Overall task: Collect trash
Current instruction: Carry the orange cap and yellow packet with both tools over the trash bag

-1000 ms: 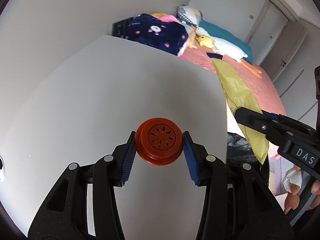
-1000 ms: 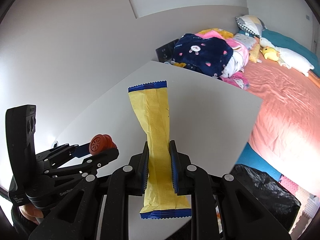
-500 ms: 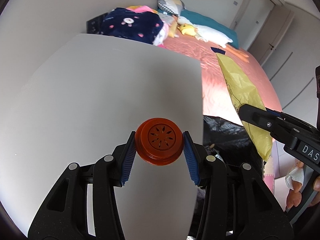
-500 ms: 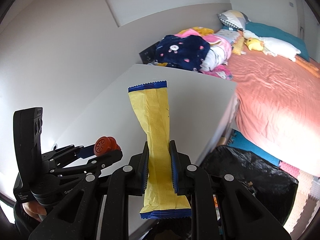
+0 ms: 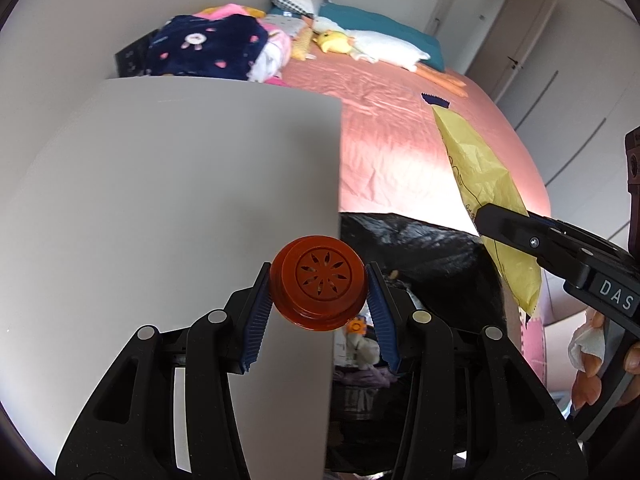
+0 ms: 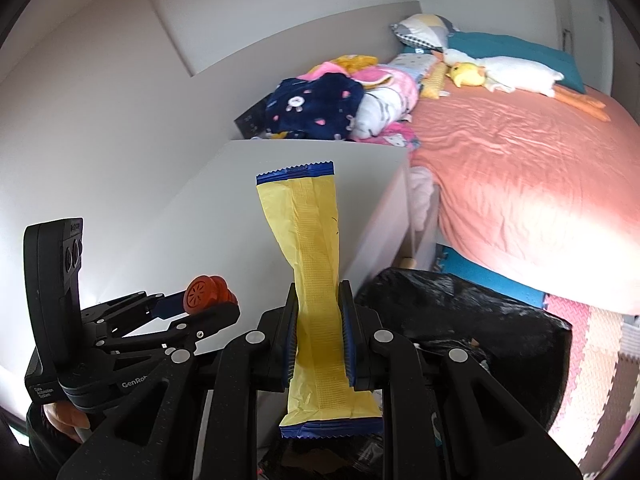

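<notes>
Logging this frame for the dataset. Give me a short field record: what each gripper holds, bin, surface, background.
left gripper: shut on round orange plastic lid
right gripper: shut on long yellow wrapper with blue ends
bin: black plastic trash bag, open, on the floor beside the table, some rubbish inside
surface: white table
background: bed with salmon pink sheet

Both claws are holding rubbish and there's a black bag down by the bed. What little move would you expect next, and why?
Probably a short carry further past the edge of the white table, until each piece hangs over the black trash bag. The left gripper is shut on the orange cap, at the table's edge; the right gripper is shut on the yellow wrapper, beside the bag's opening.
</notes>
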{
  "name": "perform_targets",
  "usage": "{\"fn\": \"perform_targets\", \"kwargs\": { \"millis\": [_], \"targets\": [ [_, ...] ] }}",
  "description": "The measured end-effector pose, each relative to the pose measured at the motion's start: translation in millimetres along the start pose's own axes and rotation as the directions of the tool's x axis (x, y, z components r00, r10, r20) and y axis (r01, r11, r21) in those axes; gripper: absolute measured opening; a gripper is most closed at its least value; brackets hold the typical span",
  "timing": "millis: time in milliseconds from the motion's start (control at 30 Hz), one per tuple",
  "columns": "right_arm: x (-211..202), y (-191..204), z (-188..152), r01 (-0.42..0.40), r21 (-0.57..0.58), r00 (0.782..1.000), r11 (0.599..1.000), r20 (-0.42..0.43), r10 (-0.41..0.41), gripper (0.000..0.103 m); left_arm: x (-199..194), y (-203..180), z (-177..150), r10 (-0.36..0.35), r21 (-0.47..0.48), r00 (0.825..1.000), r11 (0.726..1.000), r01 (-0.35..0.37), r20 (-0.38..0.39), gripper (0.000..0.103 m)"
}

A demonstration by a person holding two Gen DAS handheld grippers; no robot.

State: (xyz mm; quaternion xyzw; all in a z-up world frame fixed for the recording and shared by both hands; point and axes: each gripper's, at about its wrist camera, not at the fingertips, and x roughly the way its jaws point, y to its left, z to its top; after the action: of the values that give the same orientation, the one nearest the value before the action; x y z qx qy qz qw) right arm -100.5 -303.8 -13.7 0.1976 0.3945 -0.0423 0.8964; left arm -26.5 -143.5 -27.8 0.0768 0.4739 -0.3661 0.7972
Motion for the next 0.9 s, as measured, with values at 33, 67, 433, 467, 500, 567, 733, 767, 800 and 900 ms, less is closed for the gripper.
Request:
{"fn": "perform_targets", "kwargs": {
  "millis": [33, 67, 433, 467, 500, 567, 733, 767, 800, 900],
  "targets": [
    [-1.2, -3.4, -0.6, 0.004, 0.006, 1.0, 1.0, 0.002, -0.004, 0.02, 0.9, -4.0, 0.2, -0.004, 0.008, 1.0, 1.0, 0.004, -0.003, 0.045],
    [-3.4, -8.5, -1.9, 0.011, 0.016, 1.0, 1.0, 0.004, -0.011, 0.02, 2.4, -8.1, 0.6, -0.01, 0.016, 1.0, 1.0, 0.011, -0.006, 0.045],
    [-25.4, -48.9, -12.2, 0.078, 0.095, 0.996, 0.992, 0.025, -0.081, 0.02, 14.9, -40.1, 1.5, -0.061, 0.085, 0.997, 0.994, 0.065, -0.043, 0.045],
    [-26.9, -51.7, -12.8, 0.083, 0.099, 0.996, 0.992, 0.026, -0.086, 0.02, 16.2, -42.8, 1.5, -0.067, 0.091, 0.997, 0.993, 0.071, -0.047, 0.045],
    [-28.8, -54.8, -13.9, 0.089, 0.106, 0.995, 0.99, 0.027, -0.092, 0.02, 17.8, -43.6, 2.7, -0.071, 0.095, 0.996, 0.993, 0.075, -0.049, 0.045],
    [-32.2, -60.1, -15.7, 0.098, 0.116, 0.994, 0.988, 0.029, -0.102, 0.02, 20.5, -48.5, 2.7, -0.077, 0.105, 0.995, 0.991, 0.083, -0.057, 0.045],
    [-40.2, -71.5, -21.1, 0.115, 0.143, 0.992, 0.983, 0.032, -0.121, 0.02, 25.2, -60.1, 3.8, -0.098, 0.127, 0.993, 0.986, 0.107, -0.071, 0.045],
    [-42.2, -74.1, -22.8, 0.119, 0.15, 0.992, 0.981, 0.032, -0.126, 0.02, 26.3, -63.5, 4.5, -0.104, 0.134, 0.992, 0.984, 0.113, -0.074, 0.045],
    [-44.0, -76.3, -24.5, 0.122, 0.158, 0.991, 0.98, 0.033, -0.129, 0.02, 27.7, -65.1, 5.5, -0.108, 0.14, 0.991, 0.983, 0.118, -0.076, 0.045],
    [-48.9, -83.7, -28.5, 0.13, 0.176, 0.99, 0.976, 0.035, -0.138, 0.02, 30.9, -74.2, 6.1, -0.12, 0.162, 0.989, 0.978, 0.133, -0.086, 0.045]
  ]
}}
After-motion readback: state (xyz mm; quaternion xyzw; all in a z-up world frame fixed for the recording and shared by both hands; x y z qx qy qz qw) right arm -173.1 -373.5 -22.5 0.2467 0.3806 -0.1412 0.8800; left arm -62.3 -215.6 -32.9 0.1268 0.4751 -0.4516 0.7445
